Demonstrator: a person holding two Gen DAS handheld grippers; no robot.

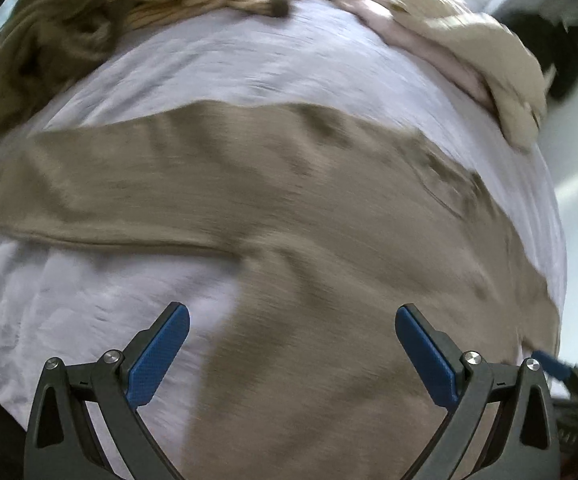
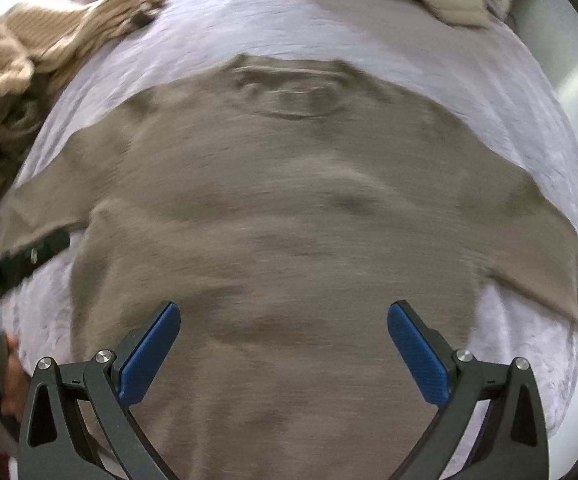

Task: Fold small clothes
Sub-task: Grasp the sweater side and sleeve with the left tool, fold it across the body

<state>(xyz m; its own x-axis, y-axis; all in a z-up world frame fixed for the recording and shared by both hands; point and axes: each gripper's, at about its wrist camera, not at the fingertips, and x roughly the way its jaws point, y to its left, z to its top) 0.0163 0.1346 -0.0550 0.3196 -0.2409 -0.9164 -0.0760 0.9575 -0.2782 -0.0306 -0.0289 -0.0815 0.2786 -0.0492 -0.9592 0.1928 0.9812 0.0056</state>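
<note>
A taupe short-sleeved T-shirt (image 2: pixel 289 200) lies spread flat on a pale lilac sheet (image 2: pixel 389 36), collar at the far side and both sleeves out. In the left wrist view the same T-shirt (image 1: pixel 289 208) runs across the frame, one sleeve reaching left. My left gripper (image 1: pixel 292 316) hovers open over the shirt's left side, nothing between its blue pads. Above the shirt's lower middle my right gripper (image 2: pixel 283 314) is open too and holds nothing. Both views are motion-blurred.
A tan ribbed knit (image 2: pixel 49 36) and a dark olive garment (image 2: pixel 1 136) are heaped at the far left. A pink cloth (image 1: pixel 429 36) and a cream garment (image 1: pixel 497 64) lie at the far right. The left tool (image 2: pixel 9 272) and a hand (image 2: pixel 9 384) show at left; the sheet (image 1: pixel 229 64) ends at right.
</note>
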